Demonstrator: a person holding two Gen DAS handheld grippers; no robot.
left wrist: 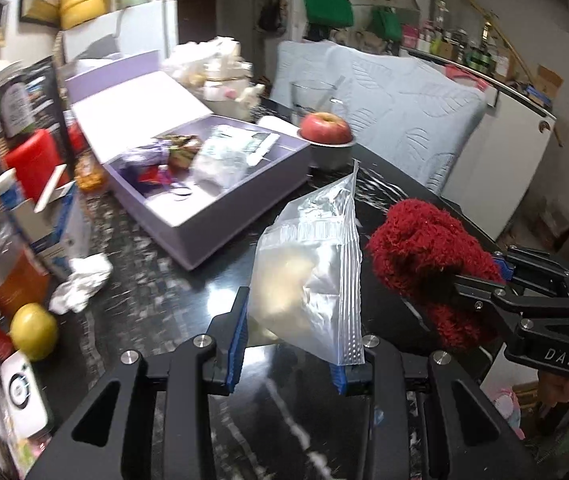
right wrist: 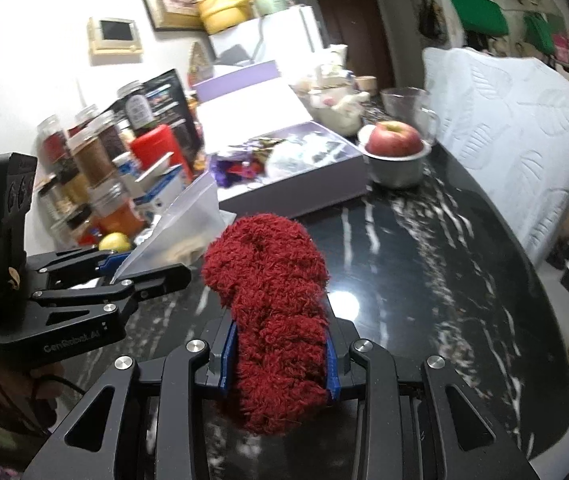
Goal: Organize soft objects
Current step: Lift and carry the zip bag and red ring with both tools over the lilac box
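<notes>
Left wrist view: zip bag [left wrist: 308, 276], light and slippery, is pinched by left hand-held gripper [left wrist: 286, 344]; compressible red yarn [right wrist: 272, 312] is squeezed mid-body by right hand-held gripper [right wrist: 280, 360].

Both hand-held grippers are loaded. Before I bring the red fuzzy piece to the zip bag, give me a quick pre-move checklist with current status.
1. Right hand-held gripper grip on red fuzzy bundle: ok, pinched between both pads.
2. Left hand-held gripper grip on zip bag: ok, bag stands upright between the fingers.
3. Bag mouth open for insertion: cannot tell; the upper edge looks flat.
4. Room in the bag: cannot tell; a pale soft item already sits inside.
5. Path between bundle and bag: ok, they are side by side above the black table with nothing between.
6. Purple box and apple bowl out of the way: ok, both are farther back.
</notes>
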